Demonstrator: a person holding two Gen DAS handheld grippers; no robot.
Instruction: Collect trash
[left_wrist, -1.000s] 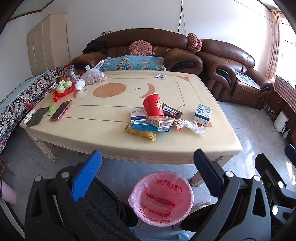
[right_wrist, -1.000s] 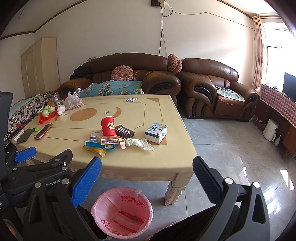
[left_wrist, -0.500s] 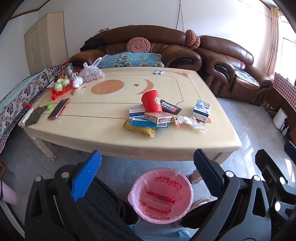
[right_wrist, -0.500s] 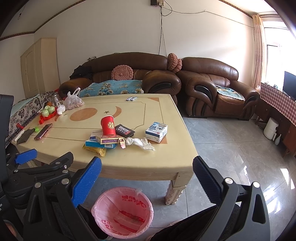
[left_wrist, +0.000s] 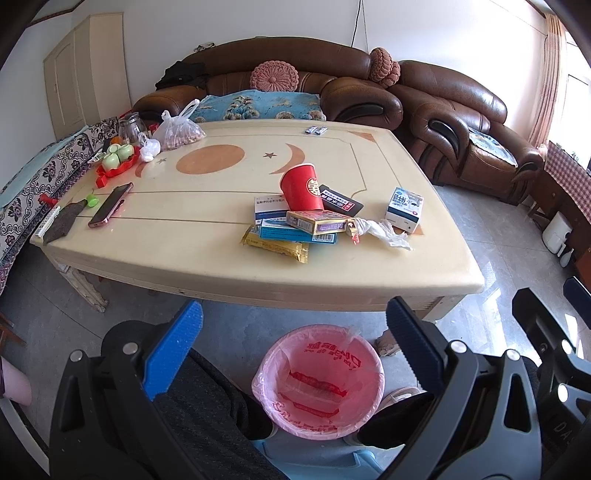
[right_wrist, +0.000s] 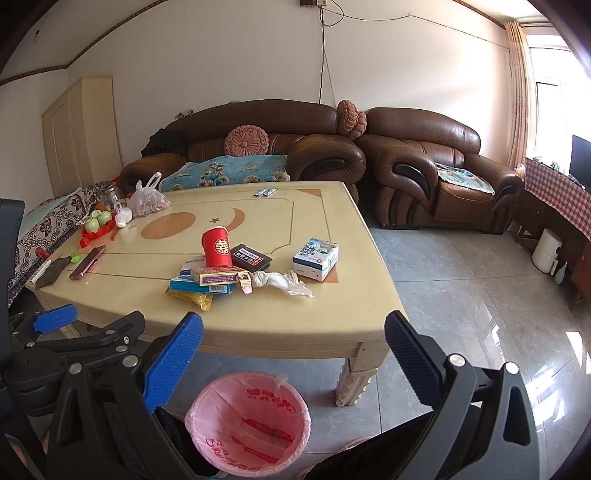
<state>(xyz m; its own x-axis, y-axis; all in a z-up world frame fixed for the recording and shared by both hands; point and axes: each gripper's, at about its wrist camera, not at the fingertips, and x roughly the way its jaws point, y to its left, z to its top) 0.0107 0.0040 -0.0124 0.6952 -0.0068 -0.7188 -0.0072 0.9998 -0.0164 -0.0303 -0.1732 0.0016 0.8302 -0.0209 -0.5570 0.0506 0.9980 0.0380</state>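
left gripper (left_wrist: 291, 343) edged closer to table (left_wrist: 221, 254) | both grippers wide, empty; right gripper (right_wrist: 291, 354) | bin (left_wrist: 321, 380) below table edge | trash pile by cup (left_wrist: 301, 186)

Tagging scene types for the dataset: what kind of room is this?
Most likely a home living room: brown leather sofa and armchair behind a low coffee table, plus a TV by the curtained window.

Near table edge (left_wrist: 258, 284) bare — open approach; box pile (left_wrist: 295, 225), cup (left_wrist: 301, 186) block centre.
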